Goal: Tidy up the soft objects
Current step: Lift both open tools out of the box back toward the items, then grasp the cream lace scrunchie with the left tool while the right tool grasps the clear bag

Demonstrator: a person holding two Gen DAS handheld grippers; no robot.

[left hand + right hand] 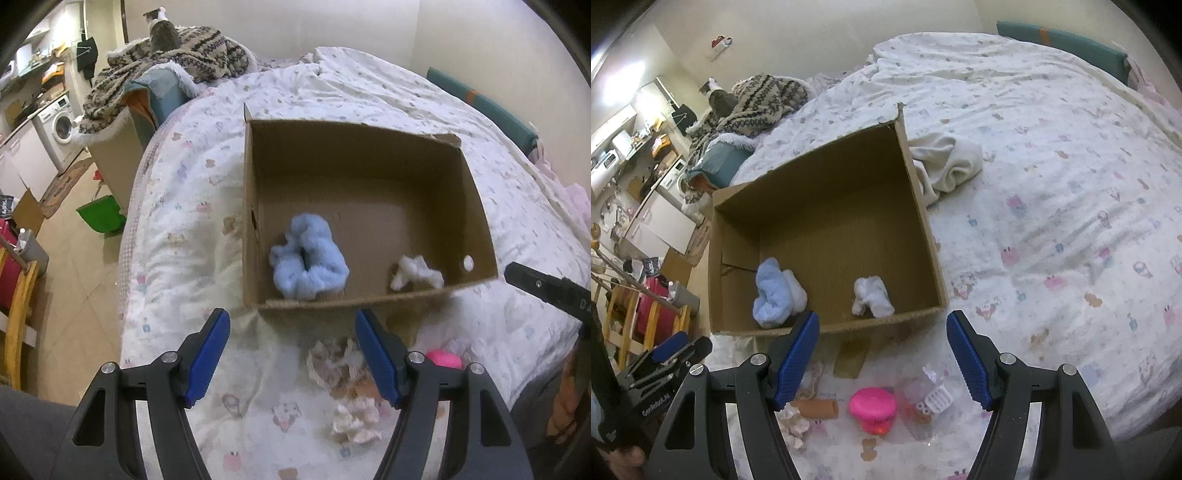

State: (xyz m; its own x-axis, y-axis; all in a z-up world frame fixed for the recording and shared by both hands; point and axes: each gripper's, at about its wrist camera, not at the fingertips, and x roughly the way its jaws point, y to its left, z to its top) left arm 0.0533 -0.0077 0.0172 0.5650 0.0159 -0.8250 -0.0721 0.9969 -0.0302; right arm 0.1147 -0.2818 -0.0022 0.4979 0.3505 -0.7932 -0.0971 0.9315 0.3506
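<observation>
An open cardboard box [369,155] [919,192] sits on the bed. Inside lie a fluffy light blue cloth [308,260] [770,293] and a small white soft item [415,275] [871,291]. My left gripper [293,352] is open and empty, held above the bed in front of the box, over a beige-and-white soft item [334,363] and a cream one [356,421]. My right gripper [882,352] is open and empty above a pink round toy [873,408] [445,358].
A crumpled white towel [947,164] lies right of the box. A brown tube [818,408], a small white plastic piece [938,398] and a cardboard flap [851,358] lie near the pink toy. A patterned blanket [173,55] with a cat [162,31] is at the back left. The bed edge [127,258] drops to the floor on the left.
</observation>
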